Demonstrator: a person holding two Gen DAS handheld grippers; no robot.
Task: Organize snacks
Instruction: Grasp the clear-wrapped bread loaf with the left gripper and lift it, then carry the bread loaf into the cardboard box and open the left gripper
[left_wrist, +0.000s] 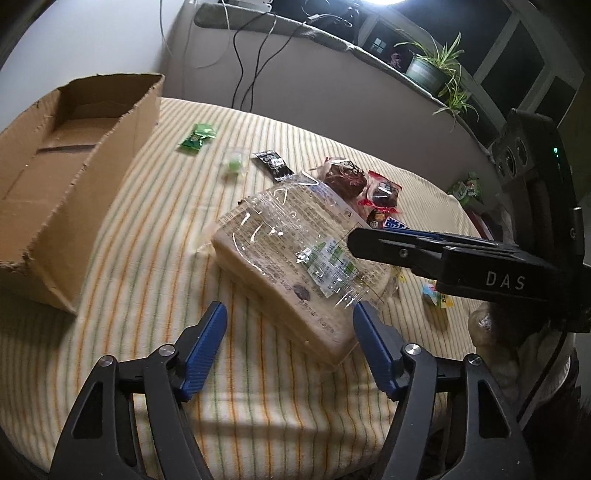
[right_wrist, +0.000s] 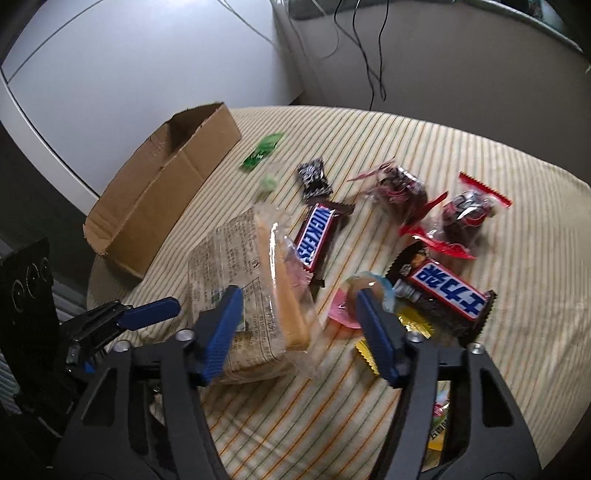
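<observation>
1. Centrally on striped cloth (left_wrist: 122, 258): wrapped bread pack (left_wrist: 288, 251), right of cardboard box (left_wrist: 74, 177).
2. Left gripper (left_wrist: 290, 325): fingers apart, astride pack's near corner, no squeeze visible.
3. Right gripper (right_wrist: 295, 317): fingers apart, over pack's edge, nothing held.

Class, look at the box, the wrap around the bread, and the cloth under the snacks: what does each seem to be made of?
Box: brown cardboard, matte, with ragged torn edges.
Bread wrap: probably thin clear plastic film, glossy; it crinkles, glints and shows the slices through the print.
Cloth: apparently soft woven or knitted fabric, matte, with ribbed yellow and green stripes.
</observation>
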